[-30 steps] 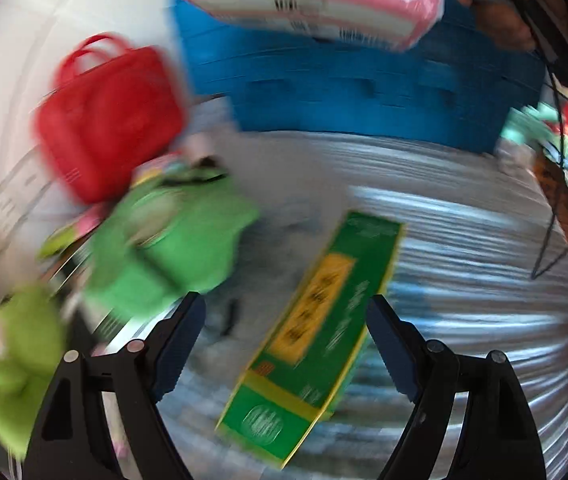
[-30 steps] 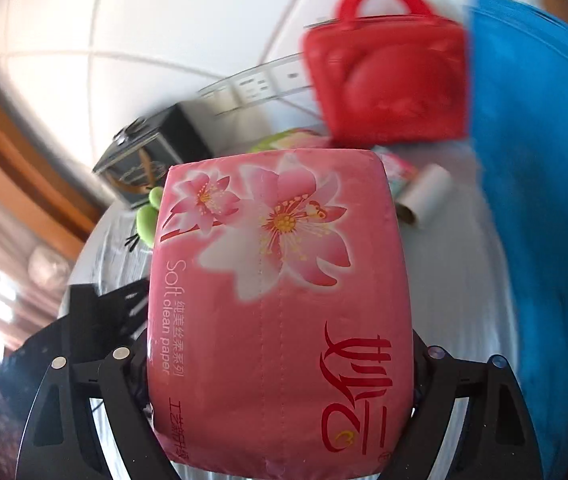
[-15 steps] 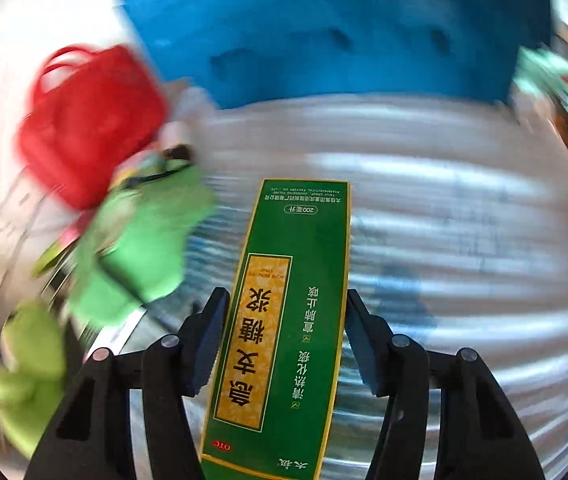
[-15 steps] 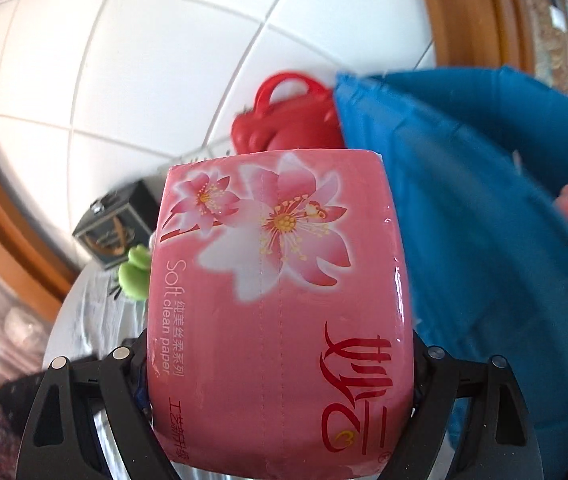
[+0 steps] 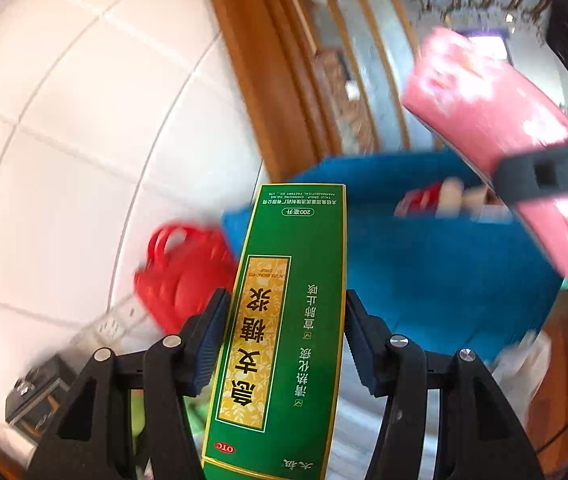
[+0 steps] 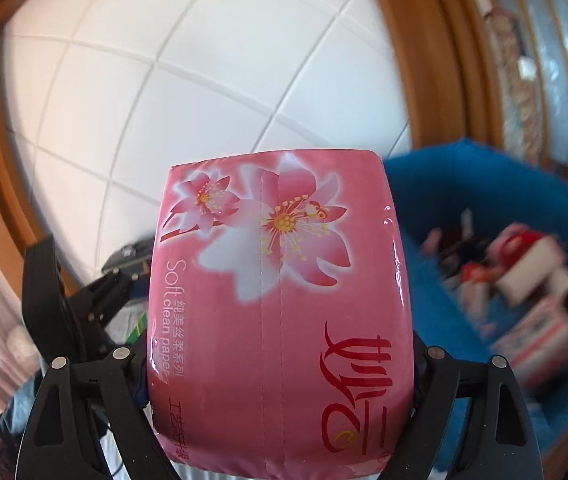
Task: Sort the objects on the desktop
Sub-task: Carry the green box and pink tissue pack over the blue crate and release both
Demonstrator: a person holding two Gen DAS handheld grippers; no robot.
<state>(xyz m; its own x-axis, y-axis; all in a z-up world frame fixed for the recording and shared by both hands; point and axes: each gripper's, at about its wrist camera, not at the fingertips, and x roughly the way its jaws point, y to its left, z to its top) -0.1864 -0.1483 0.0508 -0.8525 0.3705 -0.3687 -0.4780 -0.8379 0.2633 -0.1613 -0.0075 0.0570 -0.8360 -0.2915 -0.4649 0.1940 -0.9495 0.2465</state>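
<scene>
Left gripper (image 5: 284, 344) clamps a green box (image 5: 284, 320); right gripper (image 6: 280, 368) clamps a pink tissue pack (image 6: 280, 300). Ahead, the blue bin (image 6: 463, 200) already holds several blurred items. Both loads remain undeposited; the red bag (image 5: 180, 272) apparently awaits sorting.

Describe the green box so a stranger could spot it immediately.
Find the big blue bin against the white tiled wall. In front of it, the left gripper clamps a tall green box, the only one with a gold label panel and Chinese characters.
</scene>
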